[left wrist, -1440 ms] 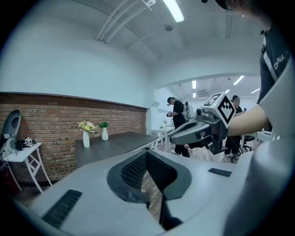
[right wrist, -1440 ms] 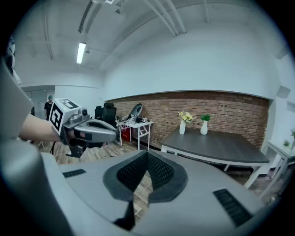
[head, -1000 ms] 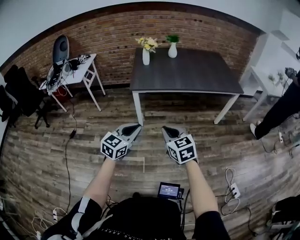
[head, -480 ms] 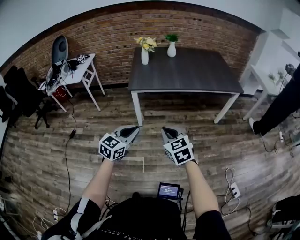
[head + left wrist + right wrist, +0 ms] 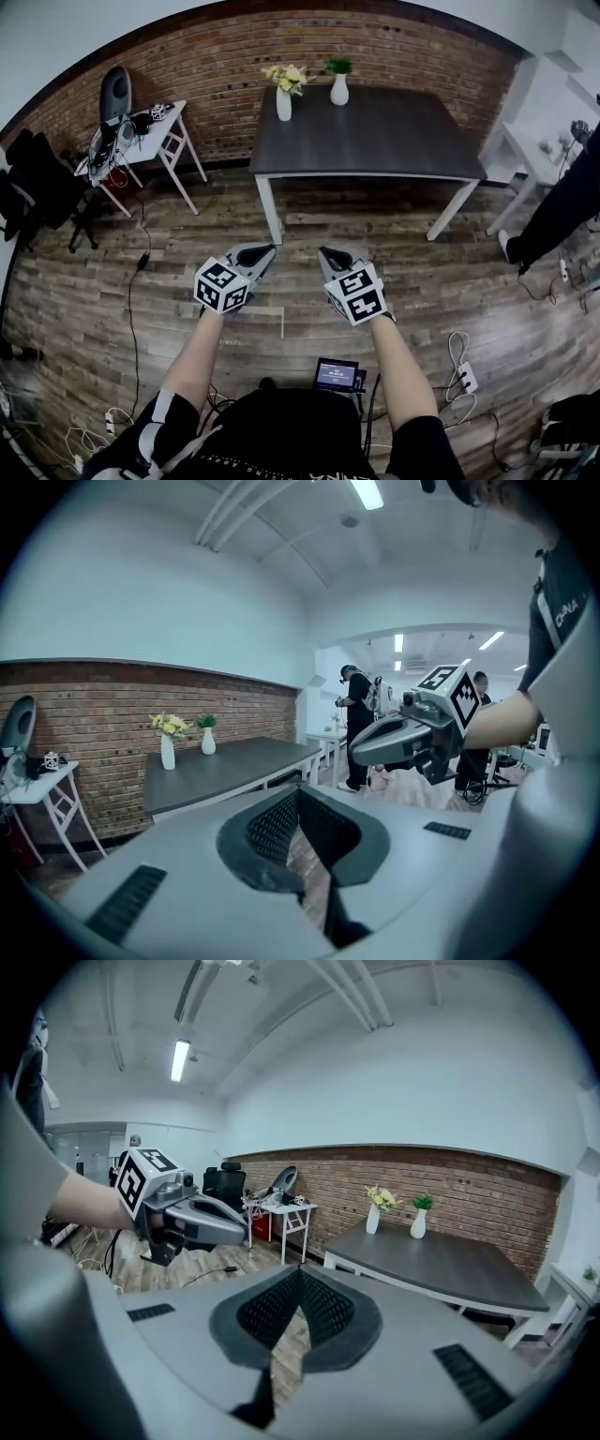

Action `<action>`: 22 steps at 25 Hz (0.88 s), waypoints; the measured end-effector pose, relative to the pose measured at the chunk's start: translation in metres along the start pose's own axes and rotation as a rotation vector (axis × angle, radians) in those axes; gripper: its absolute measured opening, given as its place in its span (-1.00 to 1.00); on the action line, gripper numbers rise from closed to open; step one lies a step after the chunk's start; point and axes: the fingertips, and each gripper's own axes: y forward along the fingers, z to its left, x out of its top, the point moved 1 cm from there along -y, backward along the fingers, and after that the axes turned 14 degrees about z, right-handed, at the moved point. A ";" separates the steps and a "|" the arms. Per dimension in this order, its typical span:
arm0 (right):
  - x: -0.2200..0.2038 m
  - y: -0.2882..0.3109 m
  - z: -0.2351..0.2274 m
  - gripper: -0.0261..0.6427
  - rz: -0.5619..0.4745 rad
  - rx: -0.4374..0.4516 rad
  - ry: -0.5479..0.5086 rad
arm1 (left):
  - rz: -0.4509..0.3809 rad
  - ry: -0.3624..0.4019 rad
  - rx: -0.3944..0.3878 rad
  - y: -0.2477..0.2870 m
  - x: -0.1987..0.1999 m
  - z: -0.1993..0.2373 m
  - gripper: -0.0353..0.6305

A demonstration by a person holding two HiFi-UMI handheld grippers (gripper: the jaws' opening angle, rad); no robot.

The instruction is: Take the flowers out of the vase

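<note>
Yellow and white flowers [image 5: 284, 76] stand in a white vase [image 5: 283, 105] at the far left corner of a dark table [image 5: 375, 141]. A second white vase [image 5: 339, 91] with a green plant stands beside it. The flowers [image 5: 170, 726] also show in the left gripper view, and the flowers [image 5: 380, 1197] in the right gripper view. My left gripper [image 5: 263, 250] and right gripper [image 5: 326, 252] are both shut and empty, side by side over the wooden floor, well short of the table.
A small white folding table [image 5: 141, 141] with gear stands at the left by the brick wall, black chairs [image 5: 37, 187] beyond it. Cables and power strips [image 5: 466, 378] lie on the floor. A person's legs [image 5: 553, 220] show at the right near a white desk [image 5: 525, 141].
Both grippers have edged forward toward the table, and the view has shifted so that the table sits slightly nearer. The jaws stay shut.
</note>
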 end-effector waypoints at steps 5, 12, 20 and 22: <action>-0.008 -0.003 -0.021 -0.90 -0.006 0.026 0.001 | -0.025 -0.019 -0.035 0.016 0.014 -0.013 -0.88; -0.016 0.009 -0.044 -0.90 -0.001 0.046 0.011 | -0.032 -0.041 -0.005 0.033 0.016 -0.005 -0.88; 0.008 0.067 -0.073 -0.90 0.013 0.038 0.023 | -0.040 -0.038 -0.020 0.064 0.019 0.063 -0.88; 0.023 0.089 -0.080 -0.90 0.020 0.033 0.027 | -0.034 -0.033 -0.033 0.073 0.020 0.091 -0.88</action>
